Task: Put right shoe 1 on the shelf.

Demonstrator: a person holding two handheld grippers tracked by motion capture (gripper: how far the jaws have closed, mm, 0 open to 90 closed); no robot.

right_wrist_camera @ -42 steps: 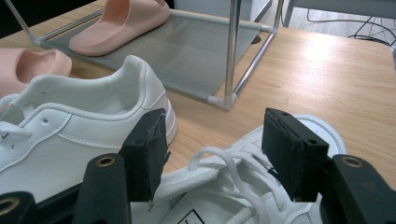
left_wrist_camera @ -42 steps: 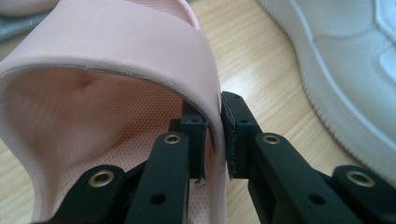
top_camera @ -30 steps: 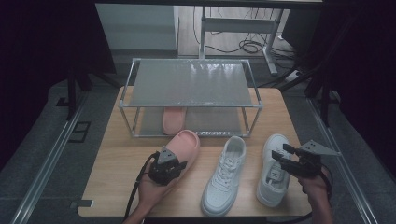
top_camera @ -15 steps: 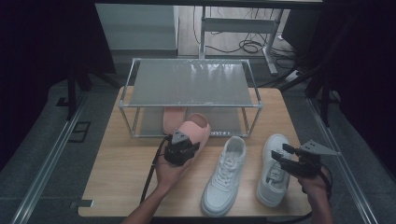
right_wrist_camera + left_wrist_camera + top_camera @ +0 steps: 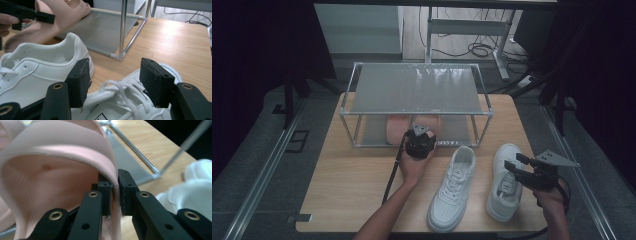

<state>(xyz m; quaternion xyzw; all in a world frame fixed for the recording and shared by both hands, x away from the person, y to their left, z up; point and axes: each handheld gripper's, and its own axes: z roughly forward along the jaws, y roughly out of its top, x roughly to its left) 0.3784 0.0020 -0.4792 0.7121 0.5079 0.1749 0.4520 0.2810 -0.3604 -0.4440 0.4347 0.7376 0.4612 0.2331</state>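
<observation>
My left gripper (image 5: 422,136) is shut on the side wall of a pink slipper (image 5: 435,123), whose toe reaches in over the lower shelf of the metal rack (image 5: 362,131). In the left gripper view the pads pinch the pink slipper (image 5: 57,170) at its edge, at the left gripper (image 5: 113,185). A second pink slipper (image 5: 396,128) lies on that lower shelf beside it. My right gripper (image 5: 515,168) hangs open over the right white sneaker (image 5: 502,192); in the right gripper view the right gripper (image 5: 115,75) stands just above the laces (image 5: 117,100), holding nothing.
Another white sneaker (image 5: 454,187) lies on the wooden table (image 5: 347,190) between my two hands. The rack's frosted top shelf (image 5: 417,89) covers the slippers from above. Its front right post (image 5: 122,27) stands close to the sneakers.
My left gripper has carried the pink slipper away from the table's front and up to the rack, its toe now under the top shelf. The right gripper has stayed put.
</observation>
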